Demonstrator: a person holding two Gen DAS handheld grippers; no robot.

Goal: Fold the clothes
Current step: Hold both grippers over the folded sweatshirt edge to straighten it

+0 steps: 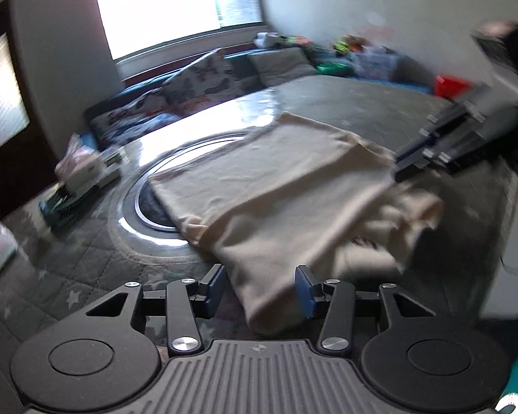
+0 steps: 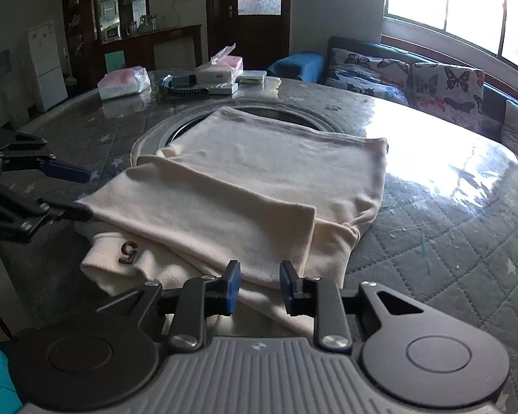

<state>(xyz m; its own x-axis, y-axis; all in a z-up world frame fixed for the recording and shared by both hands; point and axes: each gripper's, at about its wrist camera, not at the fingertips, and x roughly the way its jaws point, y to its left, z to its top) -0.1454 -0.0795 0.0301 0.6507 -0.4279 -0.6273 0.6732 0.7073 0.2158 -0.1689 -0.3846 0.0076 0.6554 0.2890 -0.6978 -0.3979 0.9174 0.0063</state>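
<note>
A cream garment [image 2: 259, 179] lies folded in layers on the table, a brown "5" [image 2: 127, 252] showing on its near lower layer. My right gripper [image 2: 260, 286] hovers at the garment's near edge, its blue pads apart, with cloth lying under and between them and not pinched. My left gripper [image 1: 260, 289] is open at the other side, a corner of the garment [image 1: 276, 179] between its pads. In the right wrist view the left gripper [image 2: 83, 193] stands at the cloth's left edge, its lower finger against the fabric. The right gripper [image 1: 397, 167] shows blurred at the cloth's far right edge.
The table [image 2: 431, 241] has a grey quilted, star-patterned cover and a round glass inset [image 2: 145, 138] partly under the garment. Tissue packs [image 2: 122, 82] and boxes [image 2: 221, 69] sit at its far edge. A sofa with butterfly cushions [image 2: 414, 79] runs under the window.
</note>
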